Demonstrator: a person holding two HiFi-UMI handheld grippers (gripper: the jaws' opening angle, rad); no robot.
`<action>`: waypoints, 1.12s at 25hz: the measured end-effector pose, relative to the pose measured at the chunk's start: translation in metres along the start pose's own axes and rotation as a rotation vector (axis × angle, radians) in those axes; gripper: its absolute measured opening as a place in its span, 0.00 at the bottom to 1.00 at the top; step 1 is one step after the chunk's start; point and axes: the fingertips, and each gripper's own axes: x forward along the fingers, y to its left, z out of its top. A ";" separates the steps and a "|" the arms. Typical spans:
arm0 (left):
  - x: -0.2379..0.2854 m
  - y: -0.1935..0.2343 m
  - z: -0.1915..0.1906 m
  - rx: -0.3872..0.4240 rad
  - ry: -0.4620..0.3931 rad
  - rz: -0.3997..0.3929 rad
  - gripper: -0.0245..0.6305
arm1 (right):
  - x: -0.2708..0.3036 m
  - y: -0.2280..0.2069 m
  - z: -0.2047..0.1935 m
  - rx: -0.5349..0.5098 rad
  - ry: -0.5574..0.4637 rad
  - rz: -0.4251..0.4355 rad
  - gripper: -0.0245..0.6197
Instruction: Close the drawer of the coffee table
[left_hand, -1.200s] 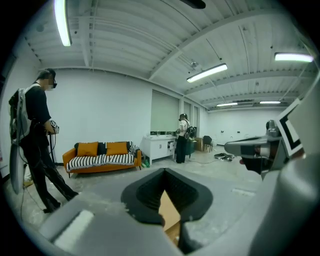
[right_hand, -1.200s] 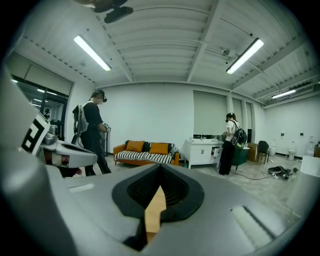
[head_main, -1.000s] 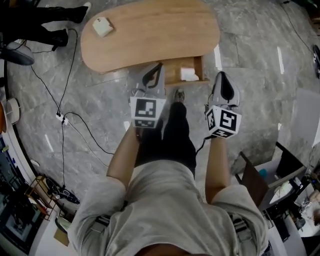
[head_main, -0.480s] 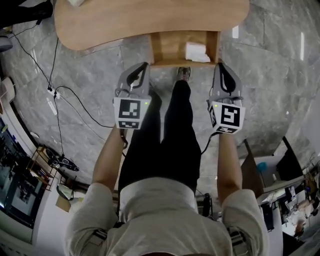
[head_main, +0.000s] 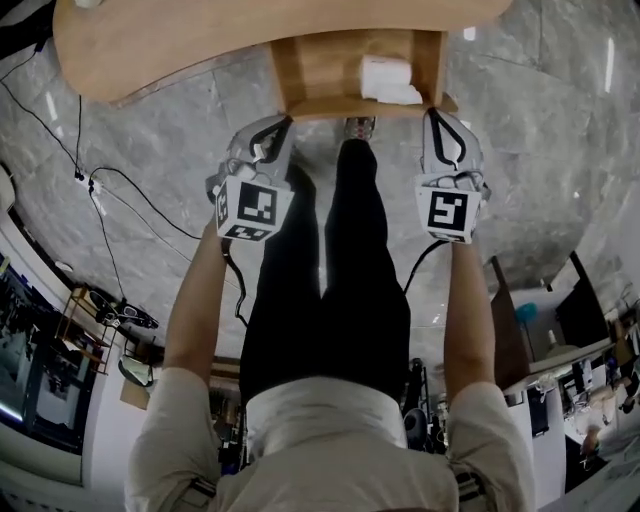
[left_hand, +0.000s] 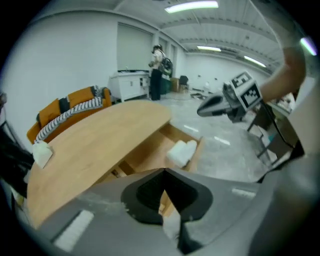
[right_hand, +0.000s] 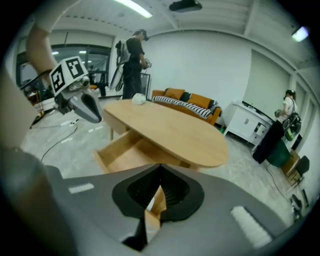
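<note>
The oval wooden coffee table (head_main: 250, 40) stands on a grey marble floor (head_main: 540, 150), its drawer (head_main: 320, 70) pulled out from under the top. A folded white wad (head_main: 388, 80) lies toward one side of the drawer. A small white thing (left_hand: 42, 152) sits near one end of the tabletop. Black cables (head_main: 92, 178) trail over the floor beside the table.

Light grey shirt (head_main: 340, 455), black trousers (head_main: 335, 300)

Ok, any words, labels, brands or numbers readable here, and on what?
No readable text anywhere.
The cubes on the left claw and right claw: only black-and-white square marker patterns, no letters.
The white block in the open wooden drawer: no print visible.
</note>
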 end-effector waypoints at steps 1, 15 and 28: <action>0.010 -0.004 -0.019 0.054 0.057 -0.014 0.07 | 0.005 0.001 -0.016 -0.047 0.034 0.016 0.05; 0.062 -0.018 -0.135 0.397 0.469 -0.098 0.15 | 0.046 0.005 -0.151 -0.568 0.396 0.292 0.32; 0.077 -0.015 -0.151 0.389 0.534 -0.039 0.21 | 0.054 0.009 -0.183 -0.813 0.495 0.349 0.17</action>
